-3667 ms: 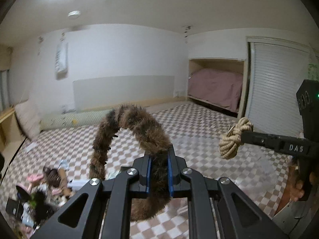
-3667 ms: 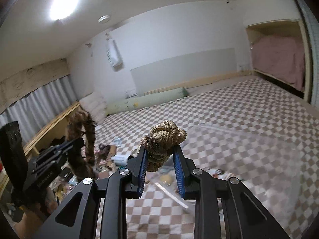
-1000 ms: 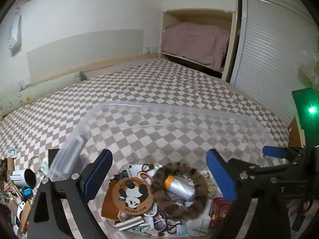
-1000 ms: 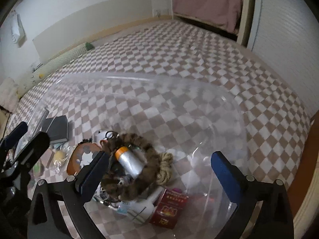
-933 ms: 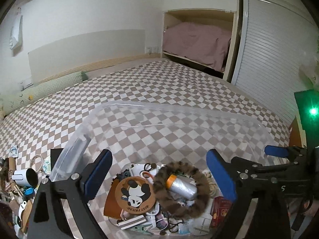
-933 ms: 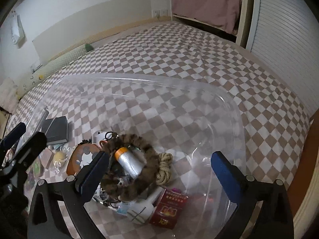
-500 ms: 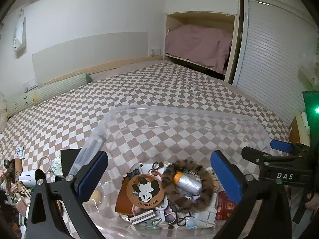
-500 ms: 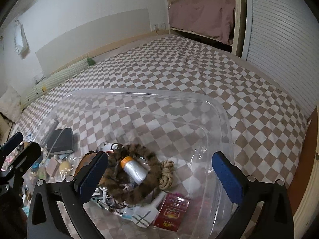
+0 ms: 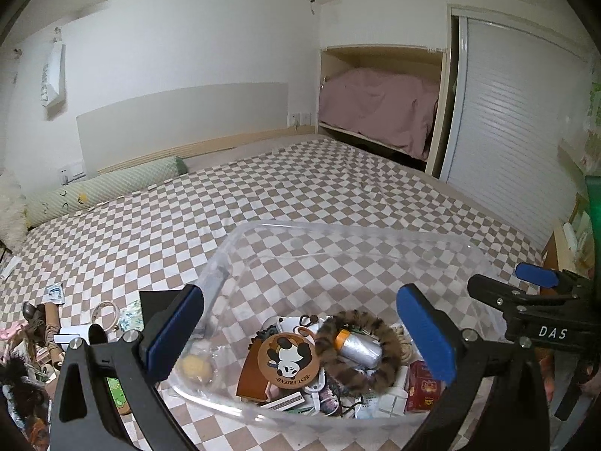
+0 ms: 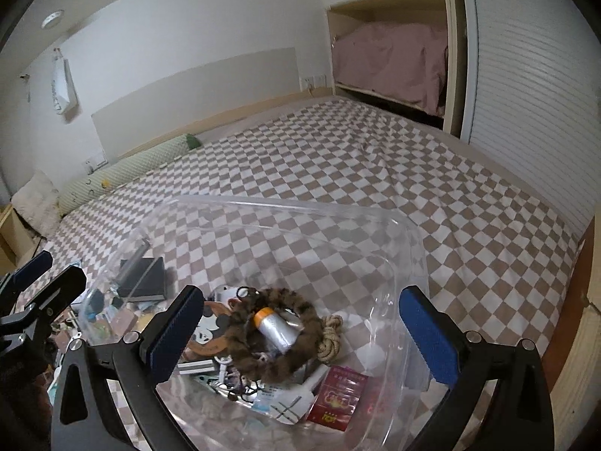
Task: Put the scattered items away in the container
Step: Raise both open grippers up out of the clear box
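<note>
Through the left wrist camera: left tongs [image 9: 300, 332] spread wide and empty, hovering above the near edge of a clear plastic container [image 9: 349, 231] set on a checkered bed cover [image 9: 300, 184]. Inside the container, a furry brown ring [image 9: 379, 372] curled around a silver bottle with an orange cap [image 9: 357, 347], touching a round panda coaster [image 9: 288, 359] on its left side; a red box [image 9: 422, 389] just beside the ring on the right. Outside the container to the left, scattered items still on the cover: a white mug [image 9: 80, 334], a loop bracelet [image 9: 105, 310] and a dark notebook [image 9: 150, 302], with more clutter too jumbled to tell apart at the frame's edge. At the right, right tongs [image 9: 526, 285] seen side-on, also parted. Through the right wrist camera: right tongs [image 10: 300, 332] released, blue pads far apart, nothing between them, poised over the same container [image 10: 409, 233]. Furry ring [image 10: 270, 368] and silver bottle [image 10: 276, 330] in the middle of the pile, a knotted rope [image 10: 330, 338] touching the ring's right side, red box [image 10: 338, 394] nearest the camera. Left tongs [image 10: 43, 278] at the far left, parted too.
</note>
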A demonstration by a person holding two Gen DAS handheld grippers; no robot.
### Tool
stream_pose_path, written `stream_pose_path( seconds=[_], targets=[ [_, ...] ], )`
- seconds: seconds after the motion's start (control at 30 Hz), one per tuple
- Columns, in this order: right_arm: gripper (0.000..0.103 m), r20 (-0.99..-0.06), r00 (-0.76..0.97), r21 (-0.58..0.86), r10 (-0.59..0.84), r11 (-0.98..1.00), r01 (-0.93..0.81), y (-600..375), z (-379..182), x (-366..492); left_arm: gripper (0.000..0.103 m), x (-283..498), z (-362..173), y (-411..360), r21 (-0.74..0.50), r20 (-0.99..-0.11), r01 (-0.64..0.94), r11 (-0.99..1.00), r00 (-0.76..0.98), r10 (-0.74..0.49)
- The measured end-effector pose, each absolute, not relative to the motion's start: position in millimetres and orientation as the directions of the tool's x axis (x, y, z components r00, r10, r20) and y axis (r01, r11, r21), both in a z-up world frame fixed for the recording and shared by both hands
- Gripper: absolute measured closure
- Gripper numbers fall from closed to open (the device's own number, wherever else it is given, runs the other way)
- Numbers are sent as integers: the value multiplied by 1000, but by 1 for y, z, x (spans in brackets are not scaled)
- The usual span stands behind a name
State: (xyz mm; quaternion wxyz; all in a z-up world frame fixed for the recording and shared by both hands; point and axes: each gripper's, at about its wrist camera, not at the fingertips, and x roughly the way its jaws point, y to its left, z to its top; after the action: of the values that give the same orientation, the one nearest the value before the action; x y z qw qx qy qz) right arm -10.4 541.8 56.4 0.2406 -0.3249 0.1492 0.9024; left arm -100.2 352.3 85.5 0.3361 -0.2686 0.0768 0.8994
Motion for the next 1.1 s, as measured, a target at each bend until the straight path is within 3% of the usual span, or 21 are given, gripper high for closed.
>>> stream_pose_path(
  seconds=[0.53,1.1],
  targets=[
    [0,-517,-761,13,391,-886,-464,464,91,37,0,-57,118,262,-46,-430,-625,-779,-692,580],
    [0,-482,-798,14,362,-908,-420,411,82,65,0,-33,86,181,-34,-469,-552,-833,-727,501]
  ],
)
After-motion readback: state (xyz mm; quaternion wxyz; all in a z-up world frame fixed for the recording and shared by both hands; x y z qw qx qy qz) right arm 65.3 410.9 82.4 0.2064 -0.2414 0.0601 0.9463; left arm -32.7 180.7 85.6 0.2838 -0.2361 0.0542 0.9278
